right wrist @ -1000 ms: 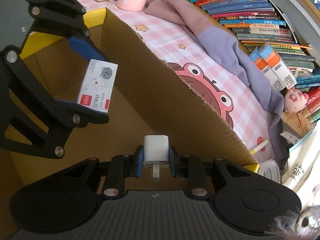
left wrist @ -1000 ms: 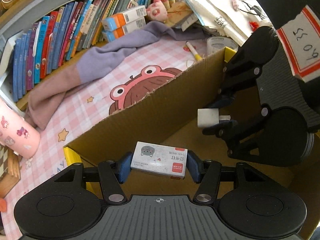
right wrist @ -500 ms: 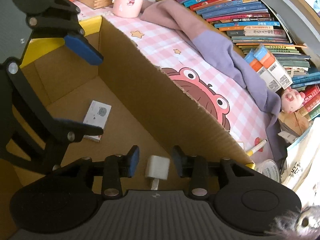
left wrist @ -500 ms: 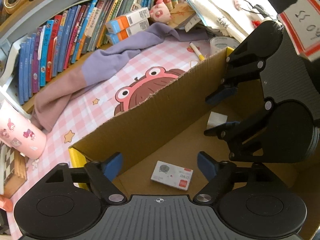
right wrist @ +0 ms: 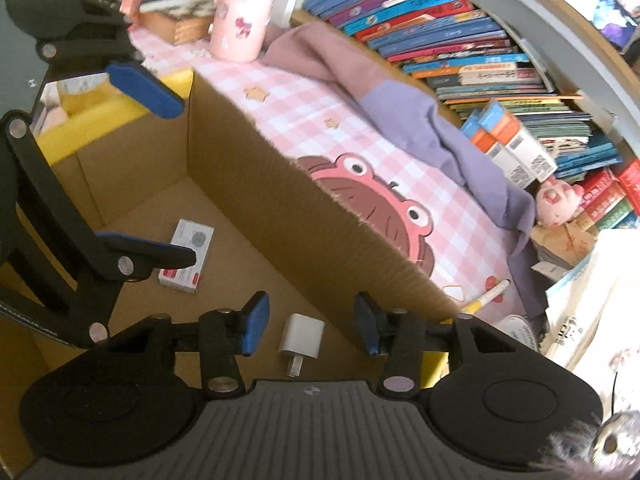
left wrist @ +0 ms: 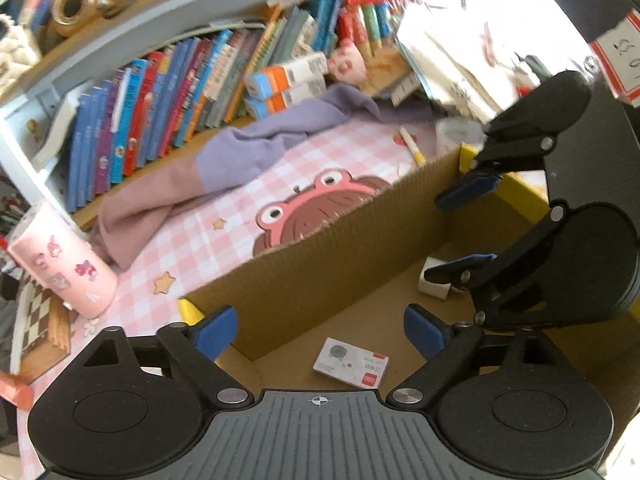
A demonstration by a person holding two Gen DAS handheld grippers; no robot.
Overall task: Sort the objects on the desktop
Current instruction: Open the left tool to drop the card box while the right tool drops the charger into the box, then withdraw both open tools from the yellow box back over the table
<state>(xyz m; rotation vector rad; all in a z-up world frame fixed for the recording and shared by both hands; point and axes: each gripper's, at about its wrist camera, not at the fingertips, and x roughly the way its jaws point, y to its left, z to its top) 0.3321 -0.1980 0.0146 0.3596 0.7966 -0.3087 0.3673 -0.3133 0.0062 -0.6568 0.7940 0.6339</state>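
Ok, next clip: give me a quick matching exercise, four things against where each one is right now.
Things:
1 staple box
2 white charger plug
3 pink cup
4 marker pen

Places:
A standing on the checked mat beside the chessboard box
B on the carton floor below the open left gripper
C lying on the mat beyond the carton's far wall
D on the carton floor between the right gripper's open jaws

Pairs: 1-B, 2-D, 3-A, 4-C

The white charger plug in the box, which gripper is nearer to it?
Right. The right gripper is open directly over the white charger plug; the left gripper is over the staple box.
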